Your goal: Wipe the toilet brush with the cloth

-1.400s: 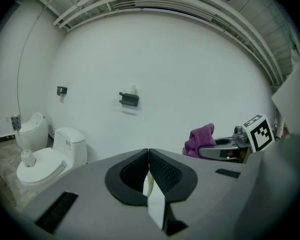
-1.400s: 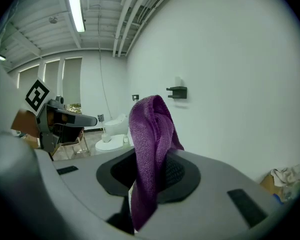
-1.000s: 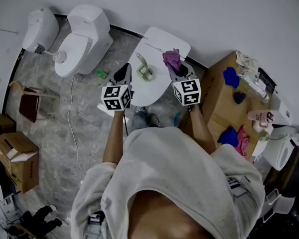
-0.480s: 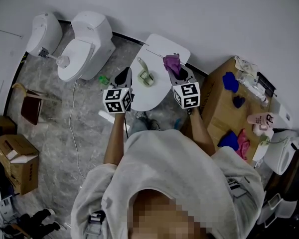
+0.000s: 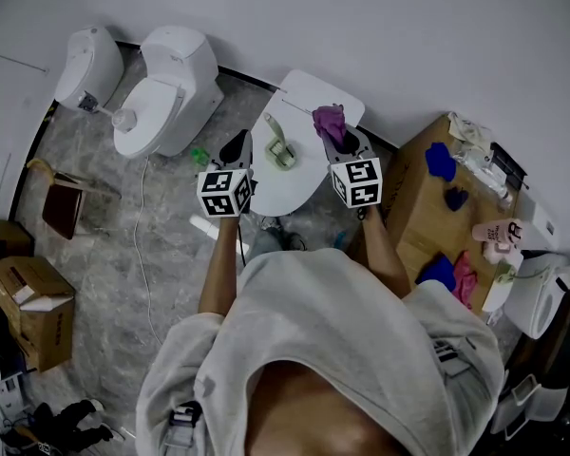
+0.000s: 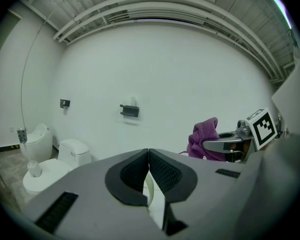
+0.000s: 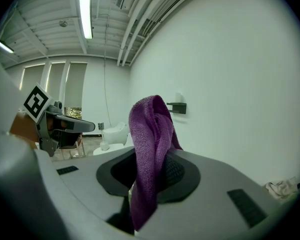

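Note:
A pale green toilet brush [image 5: 278, 144] lies on the white round table [image 5: 304, 91], between my two grippers. My left gripper [image 5: 236, 145] hovers at the table's left edge, its jaws shut with nothing in them [image 6: 148, 156]. My right gripper [image 5: 334, 133] is over the table's right side, shut on a purple cloth [image 5: 328, 119]. That cloth [image 7: 149, 149] stands up from between the jaws and drapes down in front. In the left gripper view the purple cloth [image 6: 204, 138] shows to the right, beside the right gripper.
Two white toilets [image 5: 169, 84] [image 5: 84, 63] stand against the wall at the left. A cardboard box [image 5: 420, 198] to the right carries blue cloths [image 5: 441, 160] and a pink one. More cardboard boxes [image 5: 24, 293] and a small stool [image 5: 59, 202] sit on the marble floor.
Both grippers stay over the table, the right still holding the cloth. The head view has drifted slightly, so the toilets sit a little further right in the picture.

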The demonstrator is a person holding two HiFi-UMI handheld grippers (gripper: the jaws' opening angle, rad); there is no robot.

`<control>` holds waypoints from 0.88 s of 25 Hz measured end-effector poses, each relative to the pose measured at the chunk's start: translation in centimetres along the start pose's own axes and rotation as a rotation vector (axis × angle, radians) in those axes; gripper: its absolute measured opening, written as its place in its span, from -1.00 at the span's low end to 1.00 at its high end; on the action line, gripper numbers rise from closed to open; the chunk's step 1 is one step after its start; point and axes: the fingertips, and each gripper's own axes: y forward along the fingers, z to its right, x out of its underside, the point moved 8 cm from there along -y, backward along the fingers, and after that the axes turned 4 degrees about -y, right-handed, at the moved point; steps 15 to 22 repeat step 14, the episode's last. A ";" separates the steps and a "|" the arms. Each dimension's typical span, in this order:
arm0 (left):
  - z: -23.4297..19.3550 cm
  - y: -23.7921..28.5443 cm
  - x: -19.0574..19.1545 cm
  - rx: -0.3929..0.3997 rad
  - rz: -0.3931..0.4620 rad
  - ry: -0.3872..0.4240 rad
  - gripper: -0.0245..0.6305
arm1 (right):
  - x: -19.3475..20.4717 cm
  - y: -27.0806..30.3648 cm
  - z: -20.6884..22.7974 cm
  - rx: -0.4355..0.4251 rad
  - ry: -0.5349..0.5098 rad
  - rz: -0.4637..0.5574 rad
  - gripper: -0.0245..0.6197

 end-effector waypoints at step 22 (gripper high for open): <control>0.2 0.4 0.0 0.000 -0.009 -0.001 -0.86 | 0.2 0.2 0.3 -0.003 0.005 -0.012 -0.61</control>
